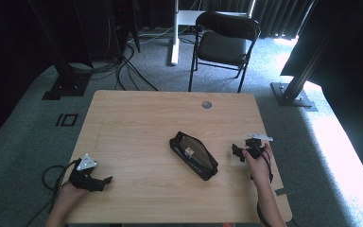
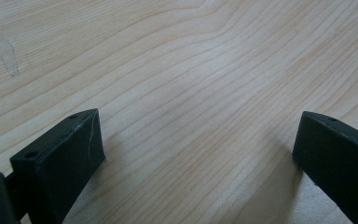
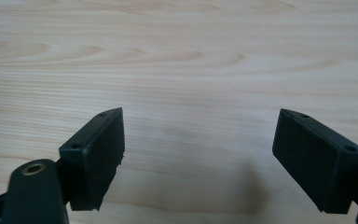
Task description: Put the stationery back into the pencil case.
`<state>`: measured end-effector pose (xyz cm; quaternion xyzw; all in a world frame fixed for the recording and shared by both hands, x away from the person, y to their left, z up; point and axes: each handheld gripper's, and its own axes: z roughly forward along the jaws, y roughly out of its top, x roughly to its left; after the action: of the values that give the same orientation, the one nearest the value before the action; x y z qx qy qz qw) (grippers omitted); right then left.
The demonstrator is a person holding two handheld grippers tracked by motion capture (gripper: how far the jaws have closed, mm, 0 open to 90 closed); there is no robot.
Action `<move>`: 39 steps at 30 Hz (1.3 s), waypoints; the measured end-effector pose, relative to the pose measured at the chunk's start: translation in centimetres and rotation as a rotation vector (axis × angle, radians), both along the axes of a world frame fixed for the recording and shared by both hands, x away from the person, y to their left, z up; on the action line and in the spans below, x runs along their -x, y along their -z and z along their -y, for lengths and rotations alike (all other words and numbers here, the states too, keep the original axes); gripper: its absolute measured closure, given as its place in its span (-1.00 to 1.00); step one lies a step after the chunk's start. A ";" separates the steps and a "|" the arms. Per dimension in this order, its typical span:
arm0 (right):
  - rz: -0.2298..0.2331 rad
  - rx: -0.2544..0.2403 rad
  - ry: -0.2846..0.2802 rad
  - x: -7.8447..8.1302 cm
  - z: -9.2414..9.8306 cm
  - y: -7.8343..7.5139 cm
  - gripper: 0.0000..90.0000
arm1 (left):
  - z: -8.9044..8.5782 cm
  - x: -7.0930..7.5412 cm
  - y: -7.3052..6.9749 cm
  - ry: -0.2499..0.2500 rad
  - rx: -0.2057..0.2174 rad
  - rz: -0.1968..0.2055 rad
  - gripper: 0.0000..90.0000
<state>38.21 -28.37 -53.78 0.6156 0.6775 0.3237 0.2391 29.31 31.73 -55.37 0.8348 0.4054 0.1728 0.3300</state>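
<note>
We judge the main risk to be a sloppy first grab: the black pouch (image 1: 194, 155) lies slantwise on the table (image 1: 137, 118), apart from both tools, and a jaw could shove it. Our left gripper (image 1: 105, 181) rests low at the near left corner, jaws spread wide, nothing between them (bare wood there). Our right gripper (image 1: 237, 152), just right of the pouch, is likewise spread and empty.
</note>
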 end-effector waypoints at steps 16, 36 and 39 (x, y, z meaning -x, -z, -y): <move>0.007 0.038 0.077 3.0 1.7 2.0 -0.71 | 0.0 0.0 0.0 0.000 0.000 0.000 -0.95; -0.002 0.054 0.093 5.6 2.3 2.1 -0.73 | 0.0 0.0 0.0 -0.001 0.001 -0.001 -0.95; -0.002 0.056 0.092 5.4 2.3 2.1 -0.73 | 0.0 0.0 0.0 0.000 0.000 0.000 -0.95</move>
<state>32.77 -30.70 -55.90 0.6394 0.6576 0.2928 0.2701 29.31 31.73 -55.37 0.8347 0.4056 0.1729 0.3300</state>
